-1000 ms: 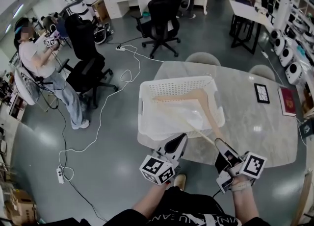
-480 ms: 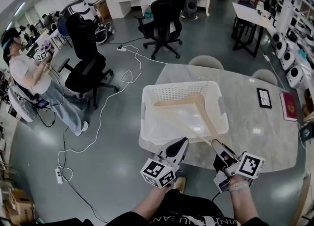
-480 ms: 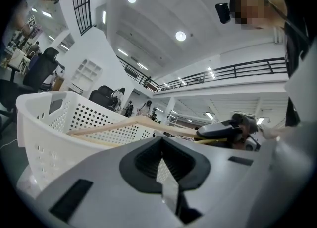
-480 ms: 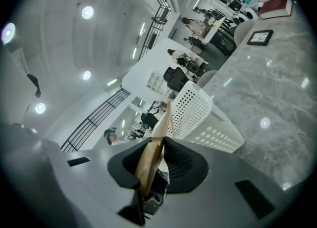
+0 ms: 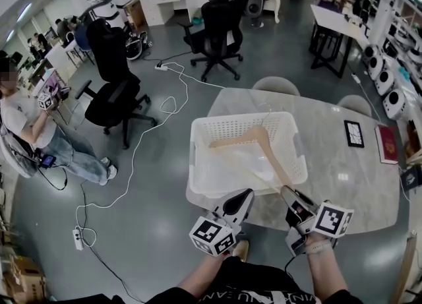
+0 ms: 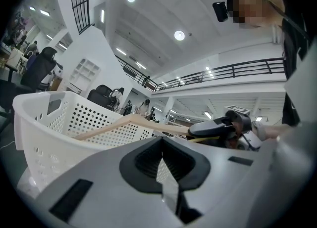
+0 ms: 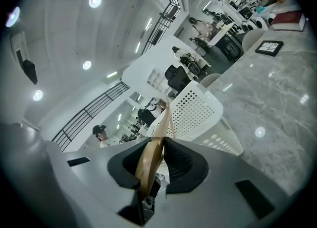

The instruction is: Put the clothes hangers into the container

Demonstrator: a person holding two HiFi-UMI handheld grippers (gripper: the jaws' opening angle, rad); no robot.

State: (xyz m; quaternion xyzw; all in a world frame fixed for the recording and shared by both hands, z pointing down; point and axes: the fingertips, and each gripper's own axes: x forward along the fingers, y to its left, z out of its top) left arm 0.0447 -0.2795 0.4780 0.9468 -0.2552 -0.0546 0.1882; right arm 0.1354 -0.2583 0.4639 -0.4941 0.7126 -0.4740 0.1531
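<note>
Little change is seen over the last second. The wooden hanger (image 5: pixel 267 152) is still clamped at one arm end by the right tongs (image 5: pixel 288 194), just outside the near rim of the white perforated container (image 5: pixel 196 159). In the right gripper view the wood (image 7: pixel 148 159) is pinched between the jaws and runs off toward the container (image 7: pixel 198 113).

The hanger's peak and far arm appear a touch lower inside the container than before, though the head camera also shifted, so this is not certain. The rest of the hanger is already over or inside the container, with only the held end sticking out over the near rim.

The left tongs (image 5: pixel 242 197) have stayed closed on nothing, jaws together, near the container's near rim. From there the container wall (image 6: pixel 44 123) and the hanger (image 6: pixel 130 121) are seen close ahead.

The container sits on the marble desk (image 5: pixel 343 171), unmoved.

Judgement: placement is nearly done and release is pending. A hanger end left propped on the near rim is the likely risk.
</note>
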